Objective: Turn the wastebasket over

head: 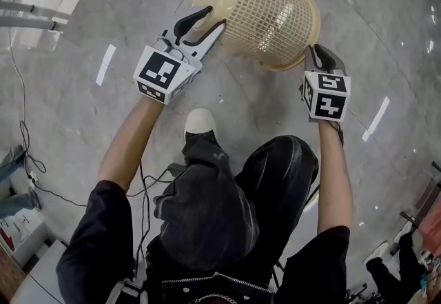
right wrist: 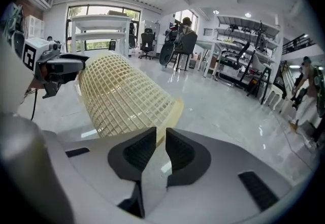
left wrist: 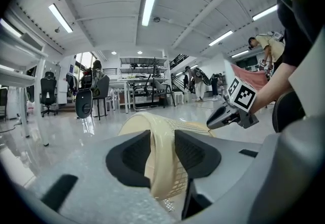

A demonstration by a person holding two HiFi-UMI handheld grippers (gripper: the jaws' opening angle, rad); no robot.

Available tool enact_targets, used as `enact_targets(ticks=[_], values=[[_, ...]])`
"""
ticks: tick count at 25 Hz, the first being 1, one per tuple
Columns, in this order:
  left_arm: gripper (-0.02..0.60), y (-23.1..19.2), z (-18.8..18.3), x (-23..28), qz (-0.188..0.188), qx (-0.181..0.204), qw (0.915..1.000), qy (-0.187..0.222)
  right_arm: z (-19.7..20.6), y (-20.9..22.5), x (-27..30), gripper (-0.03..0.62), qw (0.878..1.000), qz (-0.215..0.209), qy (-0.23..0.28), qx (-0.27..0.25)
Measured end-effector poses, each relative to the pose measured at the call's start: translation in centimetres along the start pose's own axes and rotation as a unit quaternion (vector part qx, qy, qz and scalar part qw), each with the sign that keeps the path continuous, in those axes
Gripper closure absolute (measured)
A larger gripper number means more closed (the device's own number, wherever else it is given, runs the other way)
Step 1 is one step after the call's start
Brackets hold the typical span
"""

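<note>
we hold the wastebasket (head: 258, 16) on its side out in front, its long axis running from our left tongs (head: 211, 20) across to our right tongs (head: 320, 53). the left clench the closed end's band; the right pinch the open rim, both ends equally in reach for turning.

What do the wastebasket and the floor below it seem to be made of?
Wastebasket: probably plastic, beige and matte; its wall is a moulded lattice of small square holes with a solid band at the rim. Floor: looks like polished stone or concrete, grey and glossy; it mirrors the ceiling lights.
</note>
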State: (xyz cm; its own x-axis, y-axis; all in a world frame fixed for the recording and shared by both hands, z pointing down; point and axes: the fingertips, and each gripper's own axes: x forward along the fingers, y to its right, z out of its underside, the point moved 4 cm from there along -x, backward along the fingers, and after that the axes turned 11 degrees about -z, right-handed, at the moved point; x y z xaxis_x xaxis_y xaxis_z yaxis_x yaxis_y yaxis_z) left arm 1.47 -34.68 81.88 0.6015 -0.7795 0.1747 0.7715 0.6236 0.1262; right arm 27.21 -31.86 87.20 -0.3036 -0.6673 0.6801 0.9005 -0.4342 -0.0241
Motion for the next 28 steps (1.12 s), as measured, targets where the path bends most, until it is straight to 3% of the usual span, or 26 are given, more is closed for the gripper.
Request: enact_targets(ticks=[3,7,11,15,20,28], values=[[0.436,1.2,-0.9,0.4,0.02,0.017,0.9996,0.01,-2.1,0.1,-1.6,0.54,0.999,0.003,0.039,0.001],[0.447,3.2,-2.0,1.1,0.045,0.023,0.9984,0.025,-8.8,-3.3,-2.6,0.375,0.989,-0.087,0.115,0.022],[0.456,5.4,-3.0,2.2,0.067,0.015,0.997,0.036,-14.5,-6.7,-1.5,0.33,0.977,-0.158,0.137,0.033],[0.459,7.6,-3.3,3.2,0.085,0.005,0.9956,0.04,-14.3,-7.3,0.9,0.329,0.984,-0.151,0.089,0.032],[0.46,8.4,-3.4,3.3,0.097,0.006,0.9943,0.043,-13.4,-6.4,1.0,0.329,0.987,-0.136,0.076,0.038],[0.439,5.5,-2.0,1.4,0.079,-0.009,0.9965,0.025,-12.4,-5.2,0.2,0.33,0.99,-0.118,0.075,0.038]])
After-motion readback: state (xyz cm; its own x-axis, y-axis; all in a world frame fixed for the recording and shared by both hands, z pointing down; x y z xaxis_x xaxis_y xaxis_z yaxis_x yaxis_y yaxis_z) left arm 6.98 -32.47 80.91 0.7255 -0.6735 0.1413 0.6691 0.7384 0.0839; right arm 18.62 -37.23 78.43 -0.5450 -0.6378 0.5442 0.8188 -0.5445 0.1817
